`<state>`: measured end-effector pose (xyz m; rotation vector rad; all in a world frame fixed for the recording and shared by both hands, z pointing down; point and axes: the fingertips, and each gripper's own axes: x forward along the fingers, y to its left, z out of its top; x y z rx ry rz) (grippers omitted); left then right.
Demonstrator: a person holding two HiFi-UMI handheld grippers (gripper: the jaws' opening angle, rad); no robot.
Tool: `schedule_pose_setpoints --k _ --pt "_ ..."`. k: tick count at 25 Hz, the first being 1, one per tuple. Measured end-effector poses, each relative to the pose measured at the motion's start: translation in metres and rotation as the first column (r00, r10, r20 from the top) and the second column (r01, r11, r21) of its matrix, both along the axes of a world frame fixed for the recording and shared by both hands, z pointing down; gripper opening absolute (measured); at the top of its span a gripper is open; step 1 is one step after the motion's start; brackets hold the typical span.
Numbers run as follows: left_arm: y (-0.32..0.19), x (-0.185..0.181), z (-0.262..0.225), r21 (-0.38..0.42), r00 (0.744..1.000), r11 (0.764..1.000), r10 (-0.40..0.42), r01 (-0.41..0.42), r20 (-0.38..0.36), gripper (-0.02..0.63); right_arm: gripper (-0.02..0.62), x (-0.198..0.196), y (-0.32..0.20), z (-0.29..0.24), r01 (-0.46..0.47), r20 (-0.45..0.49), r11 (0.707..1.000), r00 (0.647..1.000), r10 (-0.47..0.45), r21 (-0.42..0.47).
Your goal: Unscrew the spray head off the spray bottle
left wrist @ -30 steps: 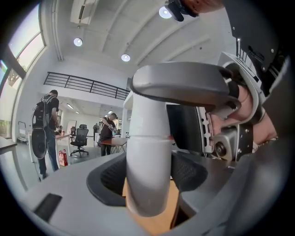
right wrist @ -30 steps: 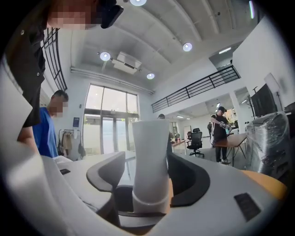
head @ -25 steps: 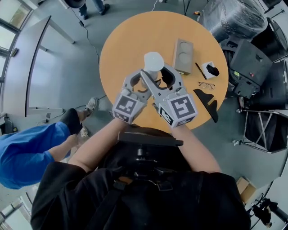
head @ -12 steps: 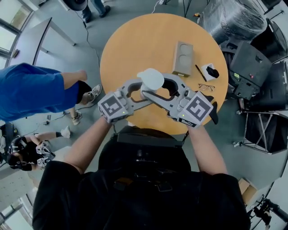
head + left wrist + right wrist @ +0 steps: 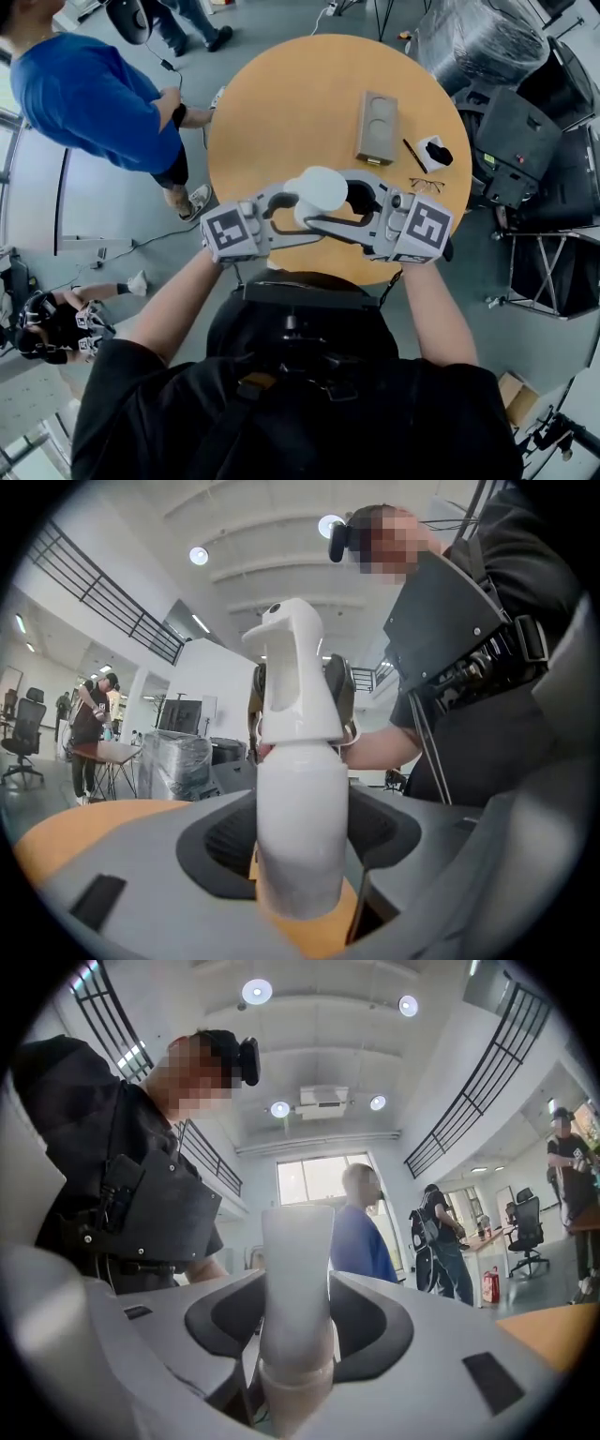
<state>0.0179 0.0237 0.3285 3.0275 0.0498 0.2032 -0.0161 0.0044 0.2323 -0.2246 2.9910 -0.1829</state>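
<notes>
A white spray bottle (image 5: 317, 192) is held off the round wooden table (image 5: 281, 103), between my two grippers, which face each other. In the left gripper view, my left gripper (image 5: 300, 855) is shut on the bottle's round body (image 5: 302, 827). The spray head (image 5: 292, 672) rises above it, and the right gripper's jaws show behind the head. In the right gripper view, my right gripper (image 5: 298, 1326) is shut on the spray head (image 5: 297, 1269), with the neck (image 5: 295, 1393) just below. From above, the left gripper (image 5: 292, 206) comes in from the left and the right gripper (image 5: 339, 199) from the right.
On the table lie a grey block with two round recesses (image 5: 377, 127), a pen (image 5: 416, 155), a small white and black item (image 5: 436, 148) and glasses (image 5: 429, 183). A person in blue (image 5: 94, 89) stands at the table's left. Wrapped equipment (image 5: 483, 37) stands at the right.
Both grippers swung outward with the bottle and now point at each other across it, closer to my body. The person in blue walked from lower left to upper left.
</notes>
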Motion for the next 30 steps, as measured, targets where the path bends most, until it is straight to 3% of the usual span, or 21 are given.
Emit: schedule_pose_setpoints --k 11,17,30 --pt "-0.012 -0.002 0.003 0.052 0.992 0.992 -0.115 0.118 -0.049 0.308 0.229 0.006 -0.009 -0.042 -0.064 0.041 0.995 0.997 0.061 0.071" --pt "-0.020 0.030 0.010 0.065 0.990 0.988 -0.134 0.137 -0.045 0.308 0.229 0.049 -0.013 -0.073 -0.102 0.089 0.989 0.992 0.093 0.106" --pt "-0.032 -0.006 0.036 0.110 0.976 0.970 -0.217 0.216 -0.006 0.310 0.229 0.066 -0.025 -0.092 -0.231 0.103 0.970 0.969 0.223 0.079"
